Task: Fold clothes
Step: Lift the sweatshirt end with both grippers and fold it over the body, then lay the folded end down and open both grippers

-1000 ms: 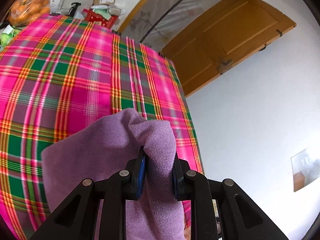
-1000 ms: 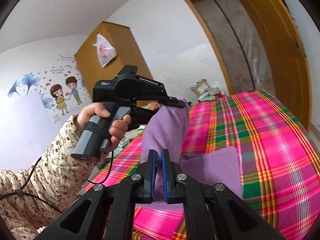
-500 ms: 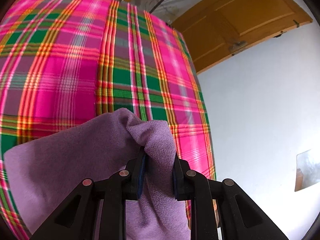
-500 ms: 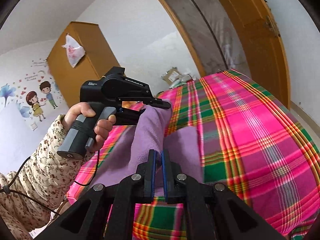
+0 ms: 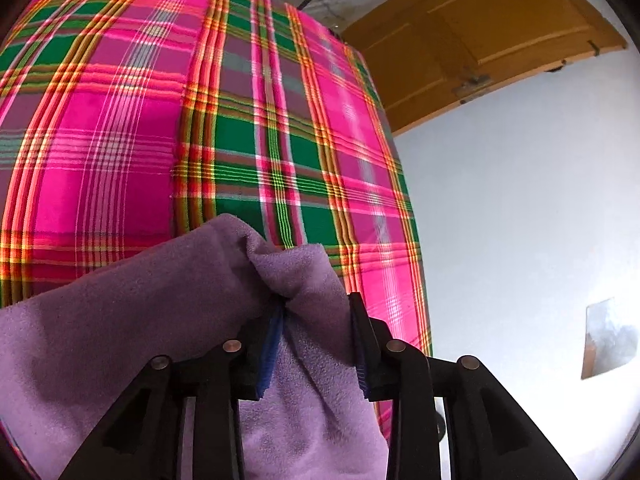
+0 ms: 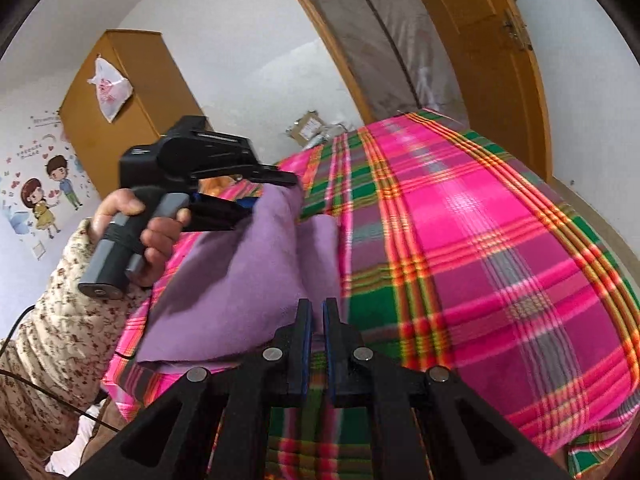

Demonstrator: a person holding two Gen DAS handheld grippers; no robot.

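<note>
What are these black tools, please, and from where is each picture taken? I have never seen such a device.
There is no robot. A person holds a two-finger gripper in each hand, and each gripper carries a camera that looks along its fingers. One picture comes from the left gripper, the other from the right gripper. The right view also shows the hand that holds the left gripper. A plaid sheet covers the bed. Both grippers pinch a purple cloth and hold its edge above the sheet, in order to fold it.

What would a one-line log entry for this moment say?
left gripper: shut on purple cloth | right gripper: shut on purple cloth | cloth held above plaid bedspread | fold unfinished
</note>
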